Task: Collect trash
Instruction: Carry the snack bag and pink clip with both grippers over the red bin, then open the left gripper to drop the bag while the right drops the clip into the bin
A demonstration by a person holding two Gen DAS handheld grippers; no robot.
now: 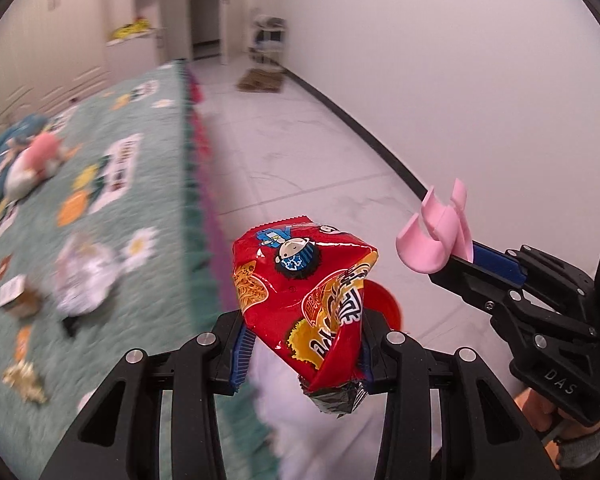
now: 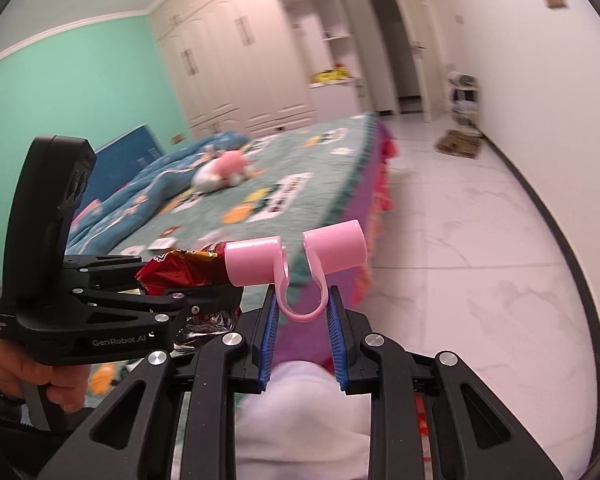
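I see the bed [image 1: 112, 184] with its green patterned cover stretching along my left, a pink plush toy [image 1: 36, 160] lying far up it and crumpled white paper [image 1: 84, 276] and a small carton [image 1: 18, 300] nearer, with white tiled floor [image 1: 300, 152] to the right. My left gripper [image 1: 304, 344] is clamped on a red snack wrapper [image 1: 304, 284], lifted clear of the bed just off its edge. Beside it, my right gripper [image 2: 302, 312] pinches the loop of a pink plastic clip [image 2: 296, 260] between narrow-set fingers, raised in the air by the wrapper.
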